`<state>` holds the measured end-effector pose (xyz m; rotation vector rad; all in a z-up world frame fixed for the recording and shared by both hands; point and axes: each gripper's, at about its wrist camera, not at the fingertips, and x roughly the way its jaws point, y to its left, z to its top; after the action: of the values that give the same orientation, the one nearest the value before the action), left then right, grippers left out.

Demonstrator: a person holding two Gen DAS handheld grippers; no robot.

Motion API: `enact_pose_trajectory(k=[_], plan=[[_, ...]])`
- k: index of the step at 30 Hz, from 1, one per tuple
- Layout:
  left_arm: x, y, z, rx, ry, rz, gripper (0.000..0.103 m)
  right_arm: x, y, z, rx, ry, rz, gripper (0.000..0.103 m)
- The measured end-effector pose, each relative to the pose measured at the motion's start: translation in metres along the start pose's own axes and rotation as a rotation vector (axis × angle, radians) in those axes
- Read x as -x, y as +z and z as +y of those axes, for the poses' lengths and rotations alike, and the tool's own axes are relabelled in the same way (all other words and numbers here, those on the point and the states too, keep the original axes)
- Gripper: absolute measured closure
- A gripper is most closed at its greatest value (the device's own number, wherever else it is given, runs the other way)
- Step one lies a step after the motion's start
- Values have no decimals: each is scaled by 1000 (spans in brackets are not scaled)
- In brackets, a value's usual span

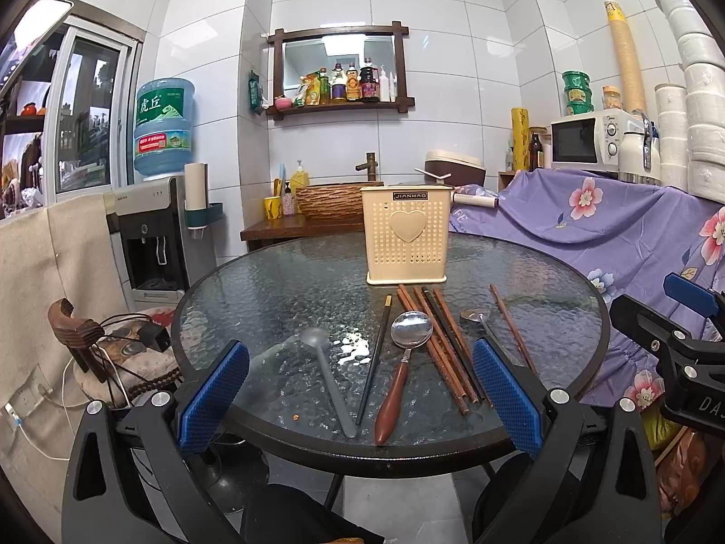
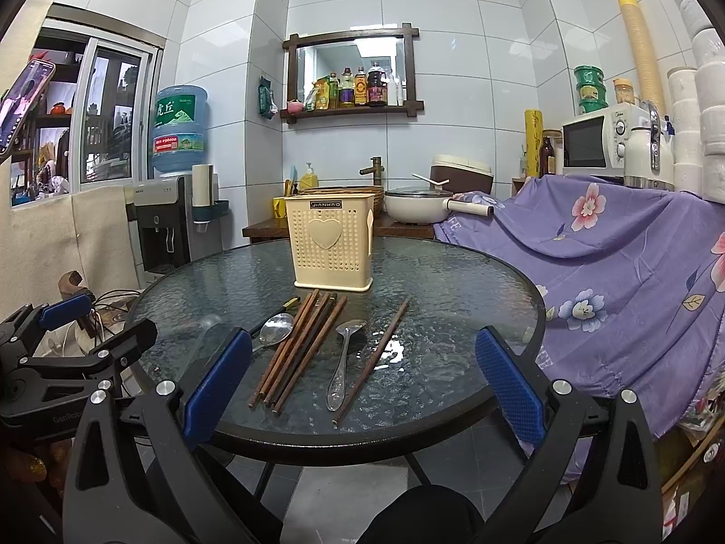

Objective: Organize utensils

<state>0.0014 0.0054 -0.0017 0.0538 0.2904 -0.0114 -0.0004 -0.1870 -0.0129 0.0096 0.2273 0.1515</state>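
Both hand-held grippers, left and right, wide, empty, hovering before cream holder. Chopsticks, spoons lie loose before holder on bench, awaiting pickup.

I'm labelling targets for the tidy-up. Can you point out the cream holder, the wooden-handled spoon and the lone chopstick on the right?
Holder (image 1: pixel 408 240): left wrist view, on the heart on its front wall.
Wooden-handled spoon (image 1: pixel 392 396): left wrist view, on its brown handle.
Lone chopstick (image 2: pixel 371 360): right wrist view, mid-shaft.
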Motion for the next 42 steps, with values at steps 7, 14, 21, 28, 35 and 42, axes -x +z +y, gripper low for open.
enact_pose_trajectory(k=[7, 14, 21, 28, 35, 42], plan=[[0, -1, 0, -1, 1, 5, 6, -1, 0, 0, -2, 0, 3, 6], [-1, -1, 0, -3, 1, 6, 6, -3, 1, 0, -8, -2, 9, 6], [-4, -1, 3, -1, 3, 1, 6, -7, 2, 1, -14, -4, 9, 6], [-5, -1, 3, -3, -1, 11, 6, -9, 3, 1, -16, -5, 9, 6], [-9, 0, 1, -7, -16, 26, 6, -11, 5, 0, -15, -5, 15, 6], [-49, 2, 13, -5, -9, 165, 6, -43, 5, -8, 6, -55, 101, 6]])
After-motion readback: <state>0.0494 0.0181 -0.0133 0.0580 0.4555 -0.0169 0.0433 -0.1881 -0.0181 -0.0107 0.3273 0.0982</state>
